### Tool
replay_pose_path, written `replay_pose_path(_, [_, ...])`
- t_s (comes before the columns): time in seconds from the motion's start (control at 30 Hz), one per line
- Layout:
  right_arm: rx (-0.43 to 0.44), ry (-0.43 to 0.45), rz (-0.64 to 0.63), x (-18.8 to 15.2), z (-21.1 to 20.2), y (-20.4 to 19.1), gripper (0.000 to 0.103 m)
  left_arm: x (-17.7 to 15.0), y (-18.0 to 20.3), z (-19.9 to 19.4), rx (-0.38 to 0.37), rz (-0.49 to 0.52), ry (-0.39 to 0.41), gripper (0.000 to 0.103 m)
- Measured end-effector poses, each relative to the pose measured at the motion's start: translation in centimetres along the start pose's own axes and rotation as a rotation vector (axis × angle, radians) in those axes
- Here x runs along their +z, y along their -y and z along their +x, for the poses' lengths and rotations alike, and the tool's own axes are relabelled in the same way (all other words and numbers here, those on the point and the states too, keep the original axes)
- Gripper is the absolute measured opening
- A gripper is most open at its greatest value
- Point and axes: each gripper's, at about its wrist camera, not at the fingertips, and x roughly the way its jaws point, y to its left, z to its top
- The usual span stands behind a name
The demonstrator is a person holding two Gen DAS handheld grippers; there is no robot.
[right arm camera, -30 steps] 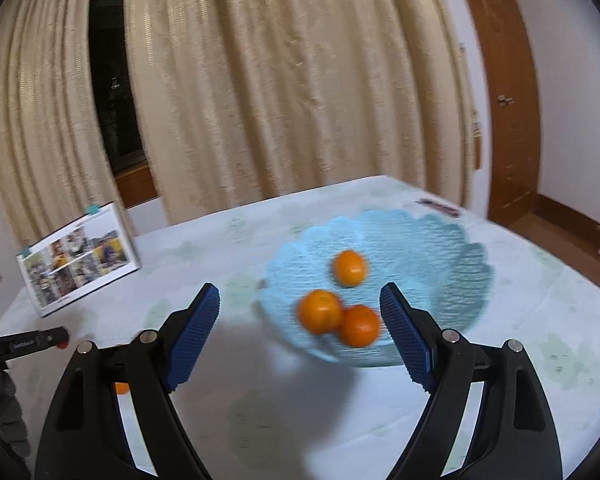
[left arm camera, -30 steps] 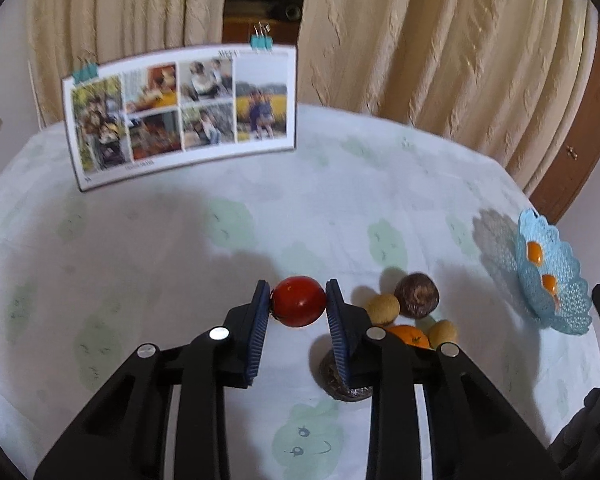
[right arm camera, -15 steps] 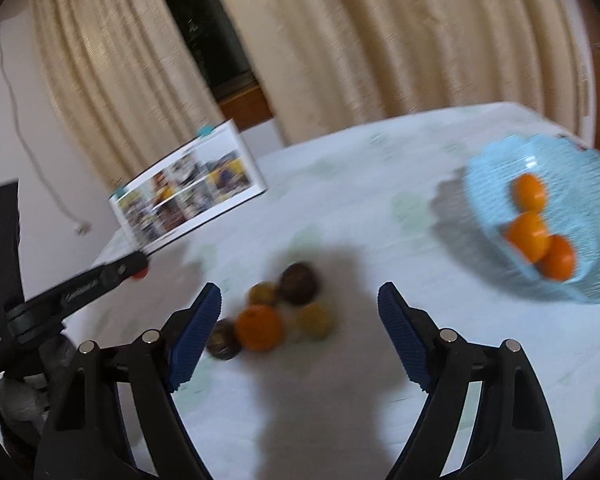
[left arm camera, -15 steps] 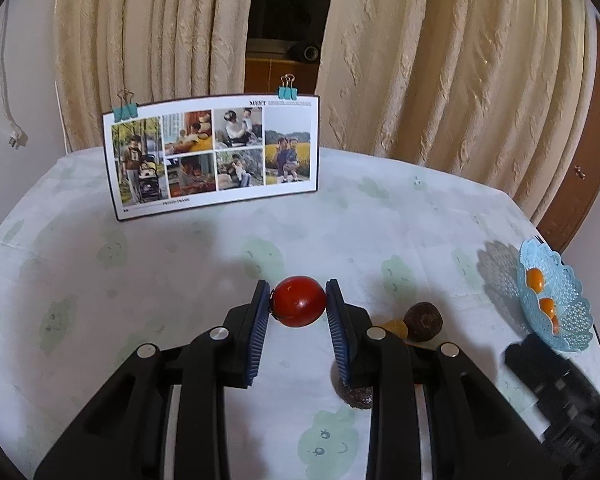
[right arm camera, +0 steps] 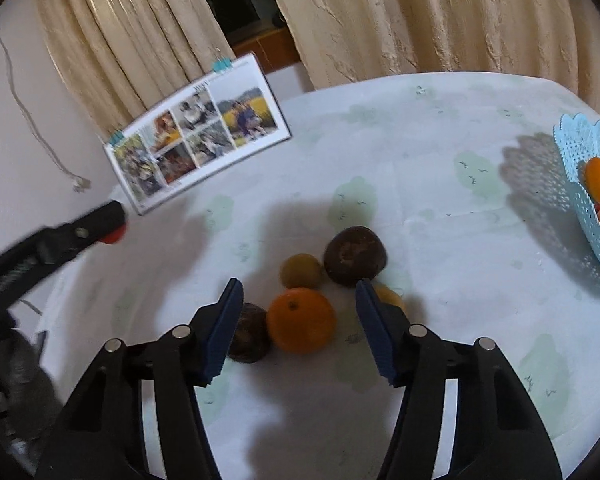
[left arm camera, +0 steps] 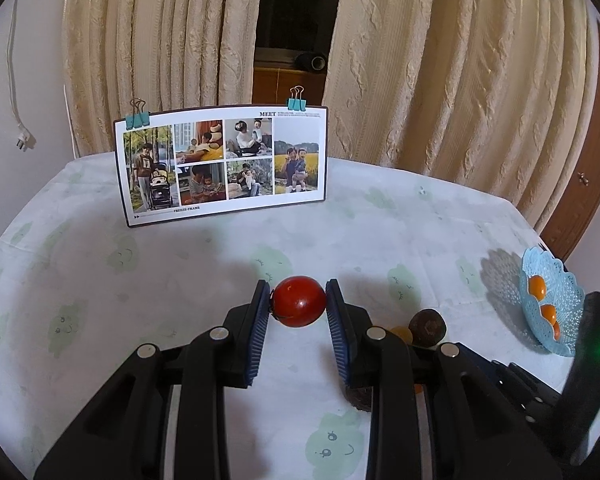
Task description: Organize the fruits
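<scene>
Am holding red fruit [left arm camera: 298, 301] clamped in left gripper [left arm camera: 298, 304], lifted clear above tablecloth [left arm camera: 180, 280]. Am hovering right gripper [right arm camera: 299, 316], jaws spread wide, over orange [right arm camera: 301, 319] in loose pile, lining up grab. Blue basket [right arm camera: 580, 160] is waiting far right, already keeping oranges together.

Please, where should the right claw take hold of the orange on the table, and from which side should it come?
Grip the orange across its widest middle, coming down from above and the near side. It is round, and the open right claw already straddles it. Dark fruit touches its left, so place that pad carefully.
</scene>
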Motion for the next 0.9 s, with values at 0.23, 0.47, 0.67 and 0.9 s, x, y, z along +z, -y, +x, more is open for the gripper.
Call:
replay_pose_path(0.23, [-0.039,-0.004,-0.078,-0.3,0.9,-0.8,0.050,-0.1,0.0,0.0,0.003,0.002,0.004,0.029])
replay_pose_path(0.47, [-0.061,-0.013,-0.129,-0.7,1.2,-1.4,0.039,-0.2,0.2,-0.1,0.013,0.011,0.015,0.029])
replay_pose_path(0.67, [-0.069,0.008,-0.137,-0.8,0.7,-1.4,0.037,-0.2,0.2,0.0,0.016,0.012,0.015,0.029])
replay_pose_path(0.9, [-0.065,0.104,-0.111,-0.3,-2.3,-0.5,0.028,0.4,-1.9,0.5,0.018,-0.039,-0.002,0.030])
